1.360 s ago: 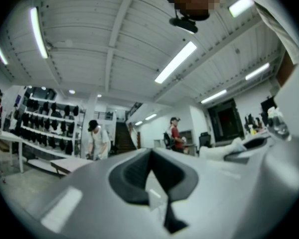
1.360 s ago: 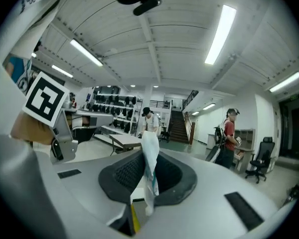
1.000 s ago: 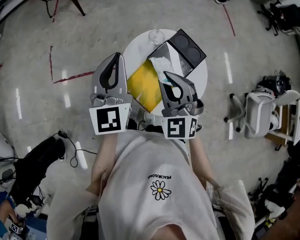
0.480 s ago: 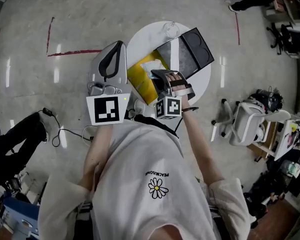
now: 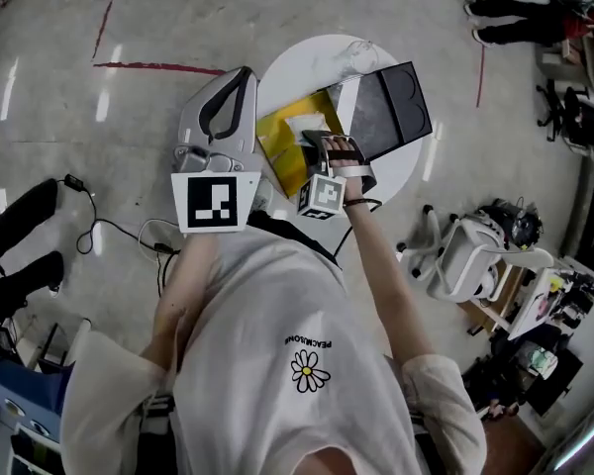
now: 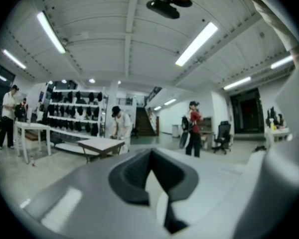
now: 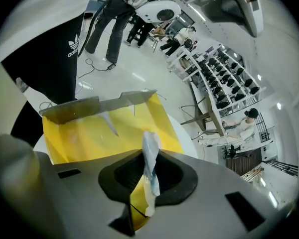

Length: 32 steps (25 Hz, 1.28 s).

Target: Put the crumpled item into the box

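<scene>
Between the narrow jaws of the right gripper [image 7: 145, 156] sits the crumpled item [image 7: 150, 176], a pale twisted scrap pinched tight, with the gripper angled downward. Just beyond it, the yellow box [image 7: 84, 133] lies open on the round white table [image 5: 307, 62], flap up. A dark tray [image 5: 391, 112] sits alongside it, possibly the lid, though that's hard to say from up here. Off to the side, the left gripper [image 6: 150, 153] hangs level, jaws together, nothing in them. We're at the delivery step, I'd judge: next comes easing over the opening and letting the jaws part.
</scene>
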Available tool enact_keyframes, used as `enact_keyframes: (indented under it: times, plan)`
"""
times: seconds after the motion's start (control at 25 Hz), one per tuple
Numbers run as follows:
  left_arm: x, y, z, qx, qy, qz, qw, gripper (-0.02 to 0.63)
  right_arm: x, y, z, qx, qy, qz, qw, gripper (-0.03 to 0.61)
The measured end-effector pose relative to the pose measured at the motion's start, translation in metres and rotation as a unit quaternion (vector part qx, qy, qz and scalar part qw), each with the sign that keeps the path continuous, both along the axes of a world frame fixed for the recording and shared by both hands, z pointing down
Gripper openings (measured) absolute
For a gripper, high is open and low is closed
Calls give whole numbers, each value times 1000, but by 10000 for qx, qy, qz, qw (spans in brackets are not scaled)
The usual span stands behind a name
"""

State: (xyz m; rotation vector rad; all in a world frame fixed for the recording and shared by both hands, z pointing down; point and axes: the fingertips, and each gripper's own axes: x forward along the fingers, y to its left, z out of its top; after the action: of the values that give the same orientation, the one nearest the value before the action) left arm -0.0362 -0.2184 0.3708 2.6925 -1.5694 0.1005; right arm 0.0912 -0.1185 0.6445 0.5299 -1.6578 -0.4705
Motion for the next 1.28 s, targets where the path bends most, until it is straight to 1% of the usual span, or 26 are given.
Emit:
enact_keyframes:
  times: [0.08,0.2,0.44,0.52,0.64,0.68,0.76,0.84,0.92,1.0,1.16,1.28]
  plan:
    - [-2,1,3,-6,-45,-16,10000,2,2,0,6,-94,-27,114,9999,54]
    - [-5,1,7,-80,-5,-101,9999,2,2,3,11,-343,-145,231,9990,66]
    - [-7,5,13,-174,-2,-182,9997,2,-3,11,16,-903,-422,399,9942,145]
    - [-6,6,14,-191,8,-194,9996,2,-4,12,19,-1075,-467,455,9921,195]
    - [-6,8,17,-199,13,-197,9996,2,-5,16,22,-1270,-484,470,9896,204]
    - [-5,8,16,-173,-4,-185,9997,2,-5,18,23,-1387,-482,464,9881,217]
    - [-5,8,15,-155,-31,-182,9997,2,-6,25,26,-1691,-474,444,9835,263]
    - [-7,8,17,-213,-45,-223,9995,2,-6,32,29,-1959,-441,428,9787,301]
    - [-9,8,18,-266,-13,-281,9993,2,-5,36,32,-2115,-409,430,9756,328]
    - [-11,8,19,-281,22,-315,9991,2,-6,38,31,-2208,-420,414,9735,341]
    - [-12,10,24,-348,-64,-281,9990,2,-7,42,33,-2353,-370,373,9705,354]
    - [-12,11,21,-279,-32,-297,9992,2,-8,44,33,-2421,-373,398,9687,358]
